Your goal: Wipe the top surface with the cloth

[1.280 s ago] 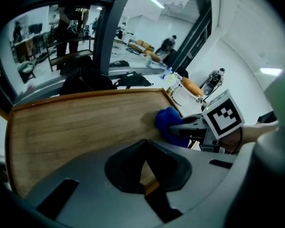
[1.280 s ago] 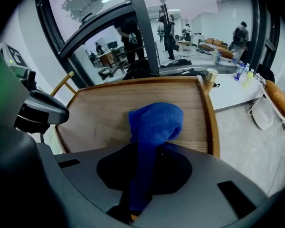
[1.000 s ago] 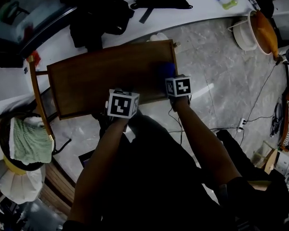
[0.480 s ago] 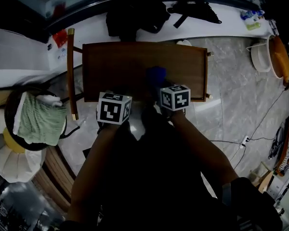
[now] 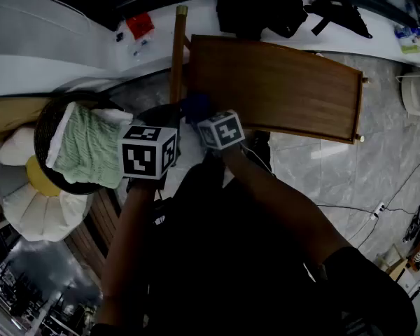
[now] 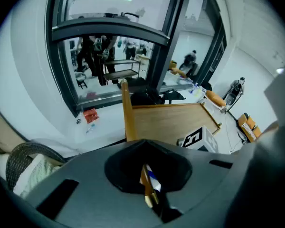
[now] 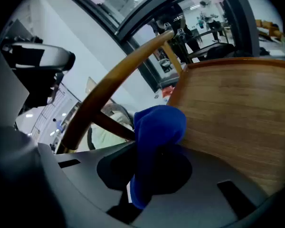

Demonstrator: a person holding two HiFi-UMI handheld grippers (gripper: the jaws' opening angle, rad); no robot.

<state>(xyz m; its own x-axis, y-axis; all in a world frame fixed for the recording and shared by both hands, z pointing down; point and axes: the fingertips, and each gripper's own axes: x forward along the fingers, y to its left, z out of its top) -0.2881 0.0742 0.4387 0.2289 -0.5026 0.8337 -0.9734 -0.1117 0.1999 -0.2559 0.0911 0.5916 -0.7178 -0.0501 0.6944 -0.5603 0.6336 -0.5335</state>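
Note:
The brown wooden top [image 5: 280,82] lies slanted across the upper head view. My right gripper [image 5: 204,117] is shut on a bunched blue cloth [image 5: 194,107] at the top's near left corner. In the right gripper view the cloth [image 7: 159,122] bulges out of the gripper [image 7: 152,148] against the wood [image 7: 237,108]. My left gripper [image 5: 148,151] hangs off the top, left of the right one, beside the basket. Its jaws [image 6: 149,186] look pressed together with nothing held. The top [image 6: 171,120] and the right gripper's marker cube [image 6: 195,137] show ahead of it.
A wooden rail [image 5: 176,51] stands at the top's left end, also the rail [image 7: 114,82]. A dark round basket [image 5: 47,128] with a green cloth [image 5: 87,145] sits left, above a white and yellow cushion [image 5: 21,187]. Dark bags [image 5: 266,5] lie beyond the top. A cable [image 5: 350,205] crosses the grey floor.
The view has swung so the top now sits to the right. My right gripper has dragged the blue cloth leftward to the top's left corner. My left gripper now hangs by the basket.

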